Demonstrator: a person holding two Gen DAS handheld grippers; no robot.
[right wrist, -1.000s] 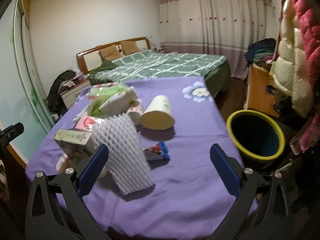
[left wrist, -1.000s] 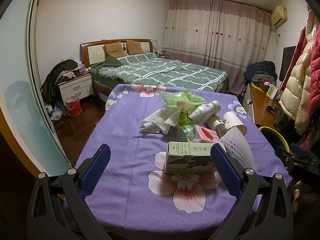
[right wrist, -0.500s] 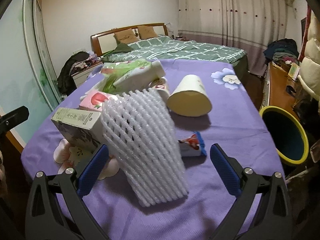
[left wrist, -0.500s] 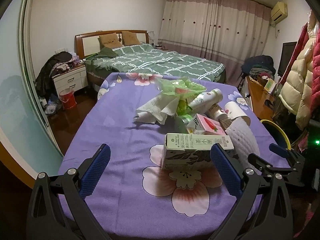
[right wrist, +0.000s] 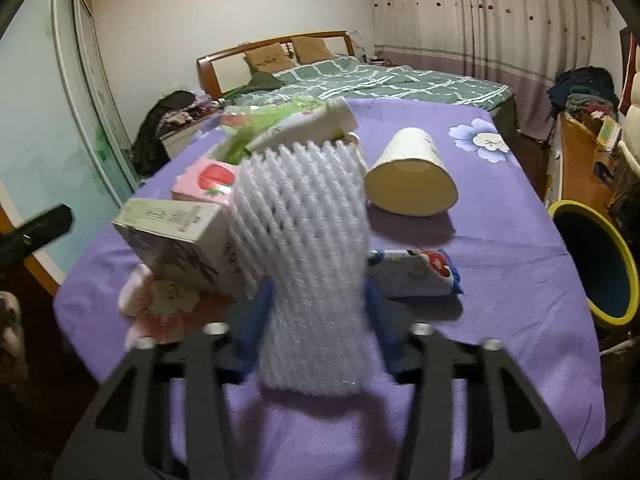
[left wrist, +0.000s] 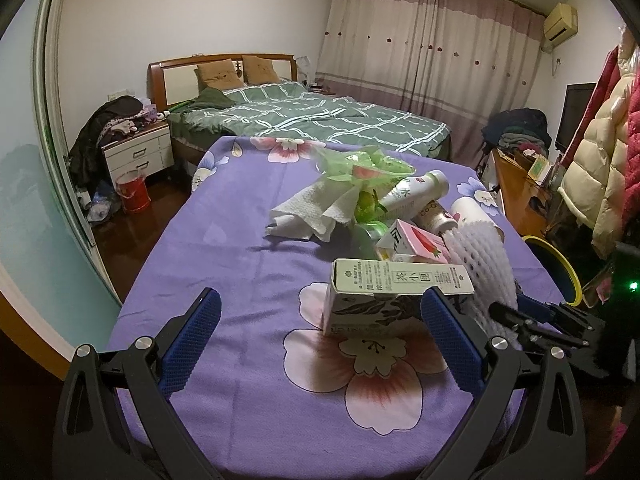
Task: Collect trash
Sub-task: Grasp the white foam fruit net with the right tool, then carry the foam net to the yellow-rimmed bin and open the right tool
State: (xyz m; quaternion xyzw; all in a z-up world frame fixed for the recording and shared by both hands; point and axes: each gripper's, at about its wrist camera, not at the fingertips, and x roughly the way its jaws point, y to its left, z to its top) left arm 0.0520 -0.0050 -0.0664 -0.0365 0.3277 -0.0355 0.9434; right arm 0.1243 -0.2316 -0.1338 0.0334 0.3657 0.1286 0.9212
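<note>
Foam net sleeve (right wrist: 304, 248), white, is standing tilted on the purple flowered cloth (right wrist: 500, 320); its lower end is sitting squarely between the blue fingers (right wrist: 256, 312) of the right gripper (right wrist: 318, 312). Both pads are pressing against the foam sides; frame is blurred there, but the grip looks closed on it.

Tea carton (left wrist: 396, 300) is lying just left of the sleeve, touching it. Pink strawberry box (left wrist: 416, 246), white bottle (left wrist: 416, 194), paper cup (right wrist: 412, 178) on its side, crumpled paper towel (left wrist: 312, 212) and green wrapper (left wrist: 360, 166) are clustering behind. A snack packet (right wrist: 412, 274) is lying just right of the sleeve.

Yellow-rimmed bin (right wrist: 592, 264) is standing off the table's right edge; its inside is dark, contents not readable.

Left gripper (left wrist: 320, 336) is hovering with fingers wide apart, holding nothing; the carton's right end is appearing just behind its right pad (left wrist: 448, 328).
</note>
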